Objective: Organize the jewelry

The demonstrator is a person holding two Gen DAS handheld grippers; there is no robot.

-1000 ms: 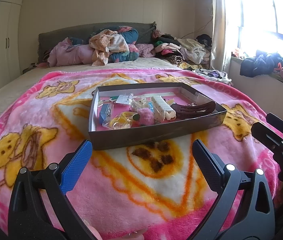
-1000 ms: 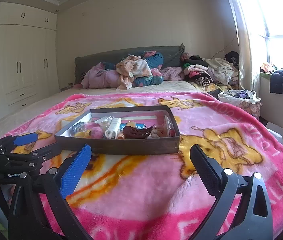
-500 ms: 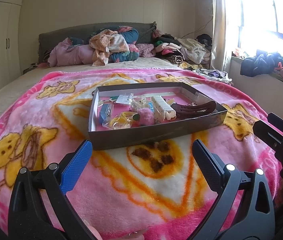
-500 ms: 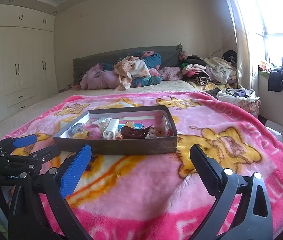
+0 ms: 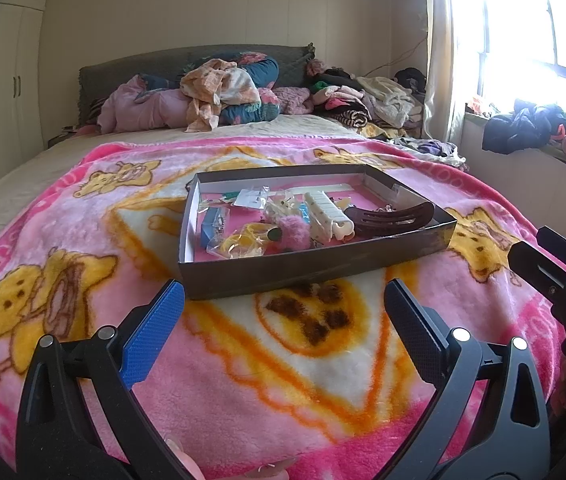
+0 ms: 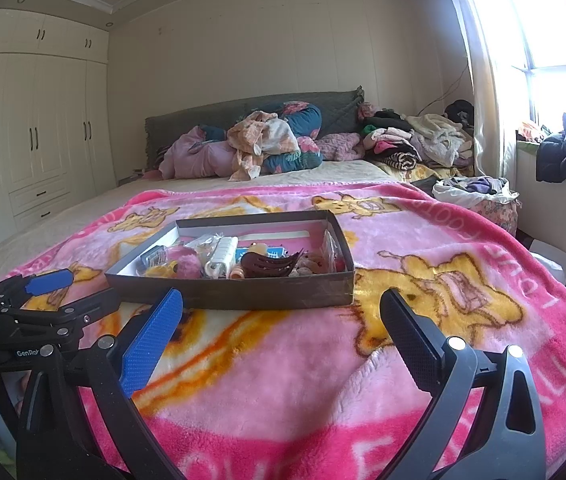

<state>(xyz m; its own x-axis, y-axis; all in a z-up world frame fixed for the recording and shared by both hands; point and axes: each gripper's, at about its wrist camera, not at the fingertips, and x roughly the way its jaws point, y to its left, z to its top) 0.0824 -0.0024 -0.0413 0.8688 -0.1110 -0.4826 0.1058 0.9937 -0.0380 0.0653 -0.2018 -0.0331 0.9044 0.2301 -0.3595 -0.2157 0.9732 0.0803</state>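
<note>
A shallow dark cardboard box [image 5: 315, 270] [image 6: 235, 294] sits on a pink cartoon blanket on the bed. It holds a jumble: a brown claw hair clip [image 5: 391, 216] [image 6: 269, 266], a white ribbed clip [image 5: 329, 216] [image 6: 221, 256], a pink pompom [image 5: 293, 234] [image 6: 185, 266], a yellow item in a clear bag [image 5: 239, 242] and a blue card [image 5: 213, 226]. My left gripper [image 5: 281, 312] is open and empty, just short of the box's near wall. My right gripper [image 6: 281, 320] is open and empty, also in front of the box. The left gripper also shows at the left of the right wrist view [image 6: 49, 292].
The pink blanket [image 5: 83, 240] covers the near half of the bed. Piled clothes and pillows [image 5: 219, 92] lie against the headboard. More clothes sit on the window ledge [image 5: 523, 128] at right. White wardrobes [image 6: 35, 128] line the left wall.
The right gripper has drifted slightly, so the box sits a little further left in its view. The left gripper has barely moved. Both jaws stay open.
</note>
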